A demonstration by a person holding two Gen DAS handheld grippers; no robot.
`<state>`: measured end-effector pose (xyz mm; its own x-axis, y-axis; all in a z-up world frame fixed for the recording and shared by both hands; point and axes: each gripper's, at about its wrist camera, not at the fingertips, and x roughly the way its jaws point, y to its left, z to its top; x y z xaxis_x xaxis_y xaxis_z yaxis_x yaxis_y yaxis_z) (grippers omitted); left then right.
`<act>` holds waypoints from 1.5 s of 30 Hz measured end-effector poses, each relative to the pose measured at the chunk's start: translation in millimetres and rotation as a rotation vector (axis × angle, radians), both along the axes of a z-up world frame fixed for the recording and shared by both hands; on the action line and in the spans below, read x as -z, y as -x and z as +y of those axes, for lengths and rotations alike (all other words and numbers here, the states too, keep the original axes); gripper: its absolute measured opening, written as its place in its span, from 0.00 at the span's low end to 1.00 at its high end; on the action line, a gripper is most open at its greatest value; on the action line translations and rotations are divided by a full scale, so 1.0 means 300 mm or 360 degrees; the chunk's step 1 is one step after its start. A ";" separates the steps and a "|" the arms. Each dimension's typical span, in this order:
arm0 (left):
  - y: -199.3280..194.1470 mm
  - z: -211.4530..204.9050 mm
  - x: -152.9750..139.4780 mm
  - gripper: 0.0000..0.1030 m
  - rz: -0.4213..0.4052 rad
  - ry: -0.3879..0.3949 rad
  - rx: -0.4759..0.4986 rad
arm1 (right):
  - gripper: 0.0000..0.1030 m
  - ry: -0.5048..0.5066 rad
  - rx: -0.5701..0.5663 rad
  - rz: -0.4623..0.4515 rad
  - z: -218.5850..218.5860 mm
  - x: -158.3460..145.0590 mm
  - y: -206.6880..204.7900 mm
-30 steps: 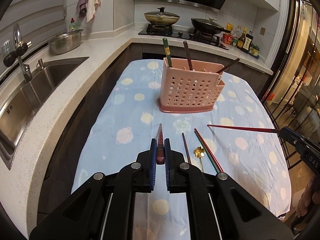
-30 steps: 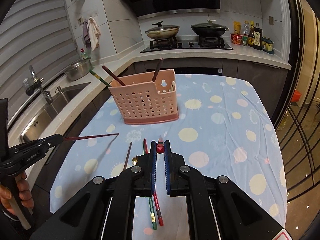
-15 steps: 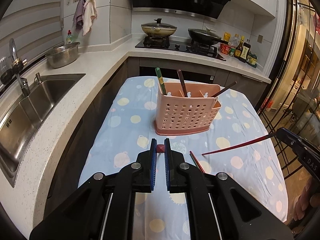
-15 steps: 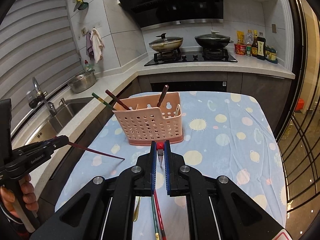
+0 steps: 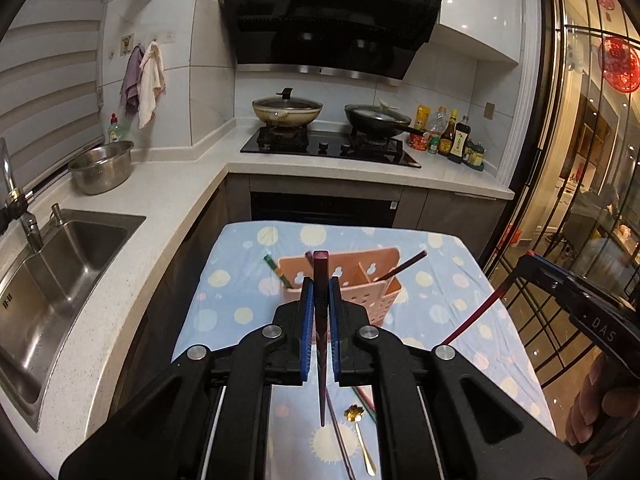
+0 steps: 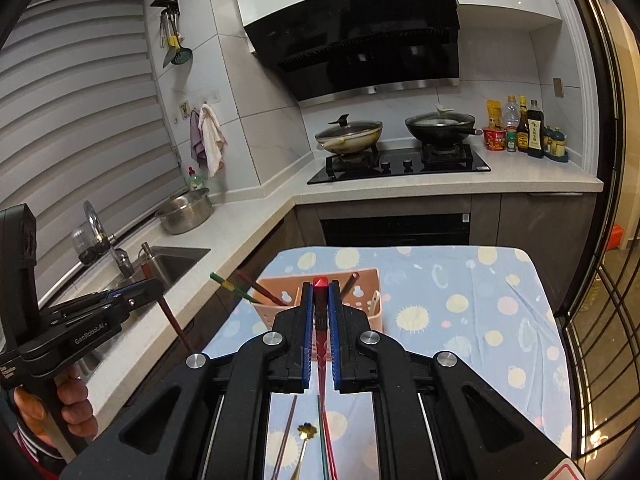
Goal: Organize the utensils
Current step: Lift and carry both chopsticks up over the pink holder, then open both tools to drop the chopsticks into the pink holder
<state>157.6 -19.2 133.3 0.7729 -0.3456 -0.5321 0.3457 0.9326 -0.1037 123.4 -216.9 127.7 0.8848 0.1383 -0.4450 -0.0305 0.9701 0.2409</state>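
A pink perforated utensil basket [image 5: 376, 284] [image 6: 360, 300] stands on the spotted blue tablecloth [image 5: 240, 280] with several chopsticks in it. My left gripper [image 5: 320, 292] is shut on a dark maroon chopstick [image 5: 321, 344], held tip-down above the table. My right gripper [image 6: 320, 296] is shut on a red chopstick [image 6: 320, 320], also tip-down; it also shows in the left wrist view [image 5: 476, 312]. On the cloth below lie a gold spoon [image 5: 360, 432] [image 6: 306, 436], a dark chopstick [image 6: 286, 432] and a red-green pair [image 6: 326, 440].
A steel sink [image 5: 48, 272] and worktop run along the left. A steel bowl [image 5: 102, 166] stands by the window. Two pans [image 5: 286, 110] sit on the hob at the back, with sauce bottles [image 5: 452, 136] to the right. A glass door [image 5: 580, 200] is at right.
Both grippers have risen well above the table and tilted their chopsticks from near level to tip-down. The basket now looks farther below.
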 end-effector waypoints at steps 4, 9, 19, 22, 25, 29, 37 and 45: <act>-0.036 -0.041 -0.107 0.07 -0.0101 0.0048 0.0043 | 0.07 -0.0031 -0.0007 -0.0101 -0.002 -0.086 -0.042; -0.098 -0.095 -0.223 0.07 -0.0229 0.0086 0.0057 | 0.07 -0.0048 0.0017 -0.0205 -0.005 -0.175 -0.117; -0.290 -0.158 -0.258 0.07 -0.0293 0.0080 0.0037 | 0.07 -0.0078 0.0064 -0.0203 -0.008 -0.184 -0.325; -0.346 -0.175 -0.208 0.07 -0.0244 0.0040 0.0028 | 0.07 -0.0075 0.0079 -0.0143 -0.006 -0.140 -0.390; -0.389 -0.179 -0.146 0.07 -0.0186 0.0015 0.0015 | 0.07 -0.0077 0.0093 -0.0064 -0.009 -0.075 -0.440; -0.424 -0.175 -0.069 0.07 -0.0111 -0.0008 0.0013 | 0.07 -0.0089 0.0098 0.0040 -0.013 0.011 -0.478; -0.474 -0.150 0.017 0.09 -0.0014 -0.0022 -0.0034 | 0.08 -0.0065 0.0118 0.0171 -0.017 0.114 -0.521; -0.458 -0.098 0.041 0.41 0.0003 -0.0027 -0.0148 | 0.25 -0.0068 0.0210 0.0156 -0.035 0.129 -0.477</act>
<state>295.0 -48.7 121.1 0.8002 -0.2632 -0.5389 0.2572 0.9623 -0.0880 266.6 -227.6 88.9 0.8491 0.0446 -0.5264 0.1219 0.9530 0.2773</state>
